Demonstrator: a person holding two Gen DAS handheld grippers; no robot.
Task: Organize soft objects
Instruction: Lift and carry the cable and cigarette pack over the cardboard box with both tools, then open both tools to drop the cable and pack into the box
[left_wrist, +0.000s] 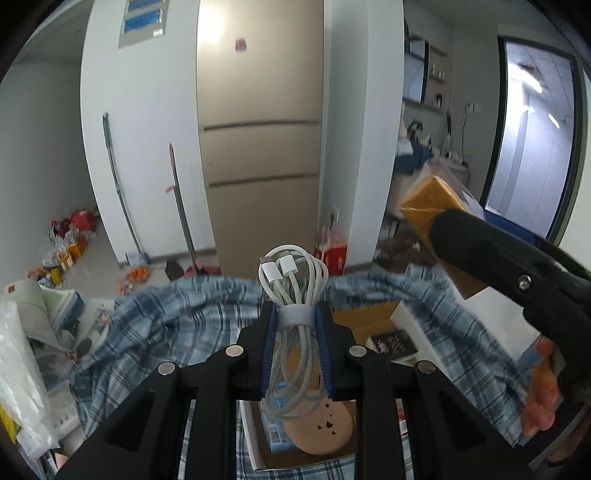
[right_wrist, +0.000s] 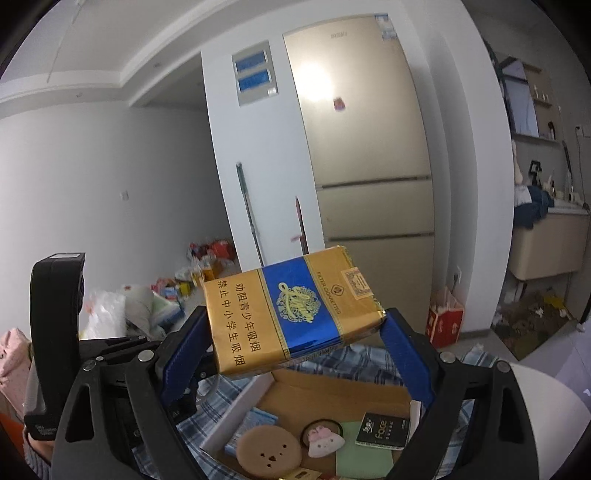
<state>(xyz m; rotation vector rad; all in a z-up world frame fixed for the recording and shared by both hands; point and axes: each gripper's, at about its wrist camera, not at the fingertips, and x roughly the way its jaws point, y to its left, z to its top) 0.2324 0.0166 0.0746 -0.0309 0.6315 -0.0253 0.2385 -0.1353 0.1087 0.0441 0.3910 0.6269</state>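
Above one open cardboard box (right_wrist: 332, 391) on checked cloth (left_wrist: 192, 314), the left gripper (left_wrist: 297, 325) clamps one coiled white cable (left_wrist: 291, 280) while the right gripper (right_wrist: 295, 328) clamps one cigarette pack (right_wrist: 291, 306).

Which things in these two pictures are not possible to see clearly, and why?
- Box bottom, left wrist view: hidden by left gripper and its cable bundle.
- Cigarette pack, left wrist view: blurred, print unreadable.
- Floor clutter, right wrist view: too small.
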